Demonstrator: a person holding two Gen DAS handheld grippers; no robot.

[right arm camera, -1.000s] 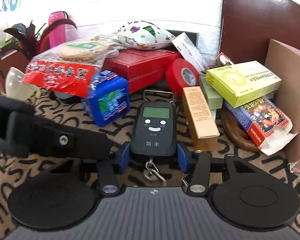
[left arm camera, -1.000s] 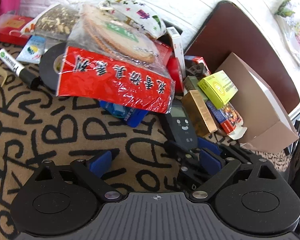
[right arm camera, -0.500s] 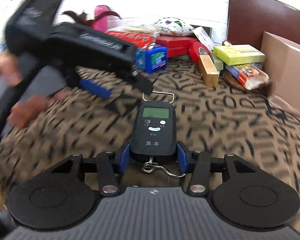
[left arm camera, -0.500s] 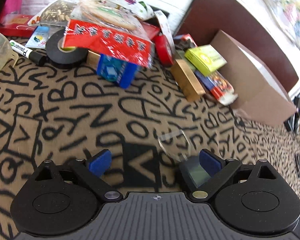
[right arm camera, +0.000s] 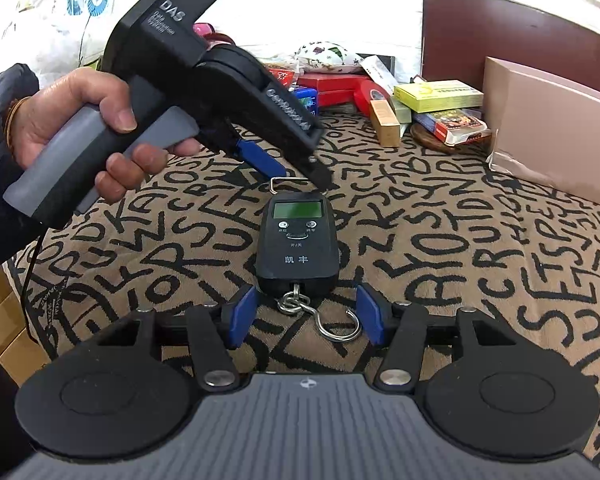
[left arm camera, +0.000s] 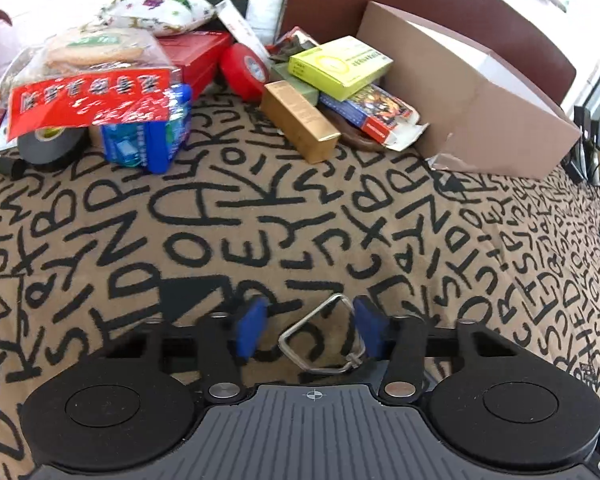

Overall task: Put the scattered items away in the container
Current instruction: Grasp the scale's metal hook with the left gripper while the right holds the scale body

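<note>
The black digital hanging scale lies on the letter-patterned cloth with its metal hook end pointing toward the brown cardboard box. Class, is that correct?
Not quite. In the right wrist view the black digital hanging scale lies on the letter-patterned cloth, but its metal hook points toward the camera, away from the brown cardboard box.

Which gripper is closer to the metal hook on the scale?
Right. The right gripper has the hook between its opening jaws. The left gripper is at the far end of the scale, jaws closing around the wire loop.
</note>
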